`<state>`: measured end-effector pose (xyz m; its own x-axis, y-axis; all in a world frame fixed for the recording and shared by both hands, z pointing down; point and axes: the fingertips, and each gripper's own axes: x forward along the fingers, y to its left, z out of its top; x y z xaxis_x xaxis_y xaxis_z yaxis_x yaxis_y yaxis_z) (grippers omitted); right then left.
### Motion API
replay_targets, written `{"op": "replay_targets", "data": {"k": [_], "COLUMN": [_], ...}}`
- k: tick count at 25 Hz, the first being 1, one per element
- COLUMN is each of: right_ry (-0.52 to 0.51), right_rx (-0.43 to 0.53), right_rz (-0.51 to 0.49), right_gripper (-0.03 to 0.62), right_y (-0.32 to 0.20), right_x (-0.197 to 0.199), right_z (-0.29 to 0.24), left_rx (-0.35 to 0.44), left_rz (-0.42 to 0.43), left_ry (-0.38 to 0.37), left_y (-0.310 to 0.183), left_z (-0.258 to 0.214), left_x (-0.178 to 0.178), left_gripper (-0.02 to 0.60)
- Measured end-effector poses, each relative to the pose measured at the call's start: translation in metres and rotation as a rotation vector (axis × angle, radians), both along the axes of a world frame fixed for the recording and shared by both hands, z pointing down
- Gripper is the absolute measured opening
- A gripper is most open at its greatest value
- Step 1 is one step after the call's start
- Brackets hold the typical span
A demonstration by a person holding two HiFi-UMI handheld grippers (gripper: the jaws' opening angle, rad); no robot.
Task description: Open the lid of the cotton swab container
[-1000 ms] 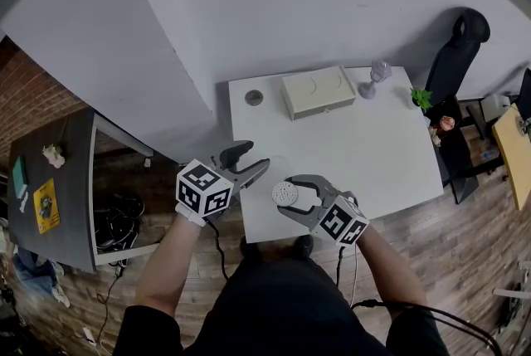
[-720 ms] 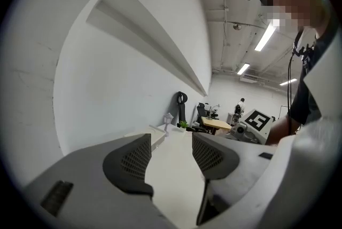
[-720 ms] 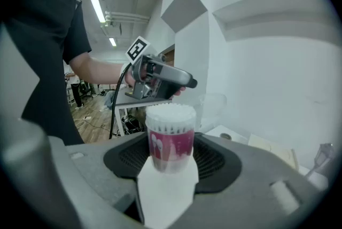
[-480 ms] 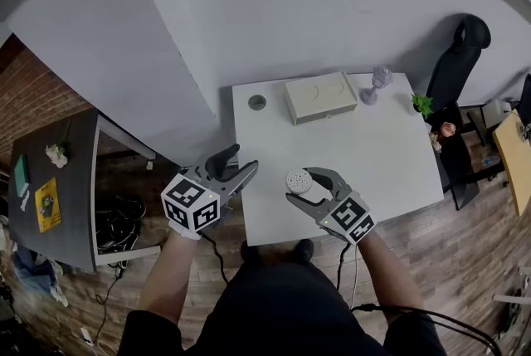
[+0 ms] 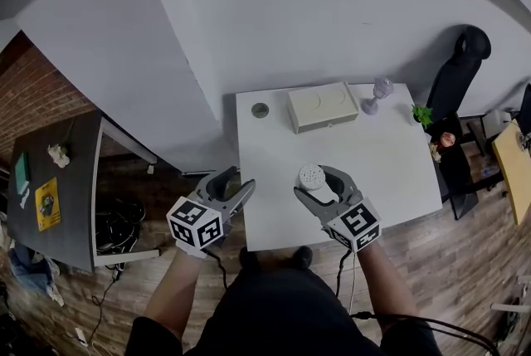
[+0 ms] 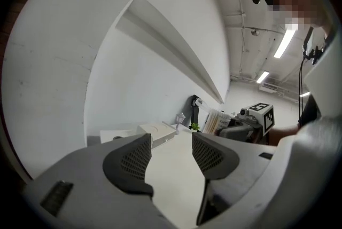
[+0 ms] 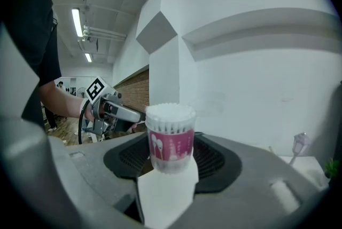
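The cotton swab container point(image 7: 170, 134) is a small clear tub with a pink label, packed with white swab tips. It stands upright between the jaws of my right gripper point(image 7: 170, 161), whose pads press on its two sides. From the head view, the container point(image 5: 312, 175) and right gripper point(image 5: 319, 184) hang over the front part of the white table point(image 5: 390, 163). My left gripper point(image 5: 232, 187) is at the table's front left edge, open with nothing between its pads. Its jaws point(image 6: 170, 156) point across the table toward the container point(image 6: 216, 121).
At the back of the table lie a cream rectangular box point(image 5: 322, 106), a small round disc point(image 5: 260, 109) and a little purple lamp-shaped ornament point(image 5: 377, 93). A small green plant point(image 5: 423, 115) and a black chair point(image 5: 456, 64) are at the right. A dark side table point(image 5: 50, 188) stands at the left.
My right gripper has carried the container farther in over the table, to the right. My left gripper has drawn back toward the table's front left edge.
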<state>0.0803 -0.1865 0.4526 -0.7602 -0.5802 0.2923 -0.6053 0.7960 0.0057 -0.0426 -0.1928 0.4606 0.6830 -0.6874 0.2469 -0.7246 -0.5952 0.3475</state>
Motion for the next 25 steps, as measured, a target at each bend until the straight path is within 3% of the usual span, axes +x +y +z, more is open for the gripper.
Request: {"op": "replay_targets", "data": {"k": [15, 25], "right_ry": [0.015, 0.016], "right_rx": [0.01, 0.013], "right_rz": [0.05, 0.027], "right_gripper": [0.252, 0.251], "right_y": [-0.005, -0.004], "right_x": [0.012, 0.007], "right_z": [-0.003, -0.001], "left_rx": [-0.059, -0.072], "left_rz": [-0.047, -0.043], "left_ry": [0.021, 0.016], "left_y": [0.017, 0.017], "left_z": [0.017, 0.024], "left_x": [-0.004, -0.004], "left_gripper": [0.238, 0.238]}}
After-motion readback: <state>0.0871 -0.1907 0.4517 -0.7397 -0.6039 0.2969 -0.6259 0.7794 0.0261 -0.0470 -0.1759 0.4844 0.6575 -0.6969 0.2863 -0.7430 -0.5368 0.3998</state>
